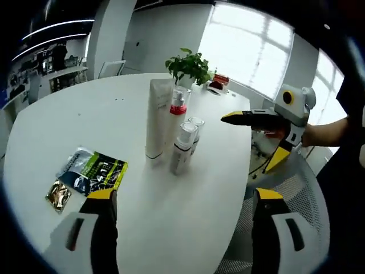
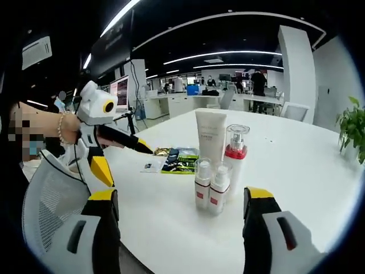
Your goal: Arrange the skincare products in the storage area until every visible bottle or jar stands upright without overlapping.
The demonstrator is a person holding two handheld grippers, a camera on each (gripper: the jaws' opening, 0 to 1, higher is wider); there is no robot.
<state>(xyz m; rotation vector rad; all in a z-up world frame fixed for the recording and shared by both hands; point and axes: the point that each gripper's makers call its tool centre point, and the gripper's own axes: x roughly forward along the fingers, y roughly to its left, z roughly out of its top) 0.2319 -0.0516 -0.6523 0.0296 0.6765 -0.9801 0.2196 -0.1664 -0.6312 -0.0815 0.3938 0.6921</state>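
Yellow-tipped jaws of the left gripper point(image 1: 181, 197) rise wide apart from the bottom of the left gripper view, holding nothing, above the white table point(image 1: 85, 114). At centre frame, beyond the jaws, stands a tight cluster: a tall white tube point(image 1: 156, 123), a red-collared pump bottle point(image 1: 178, 111) and two small spray bottles point(image 1: 185, 145), all upright and seemingly touching or nearly so. A few flat sachets point(image 1: 91, 174) lie at lower left, and a potted plant point(image 1: 188, 67) sits near the top. The right gripper point(image 1: 228, 118) enters from the right, held by a hand; its jaws look nearly closed there.

In the right gripper view, however, the right gripper's point(image 2: 181, 200) own jaws stand wide and empty at the bottom edge, with the same tube point(image 2: 210, 134), pump bottle point(image 2: 235, 149) and small bottles point(image 2: 210, 185) at centre, sachets point(image 2: 174, 160) behind them at left.

The products appear already upright. The risk lies in their closeness: a jaw pushed in to separate one could clip a neighbour and topple the tall, narrow-based tube or pump bottle, domino-fashion.
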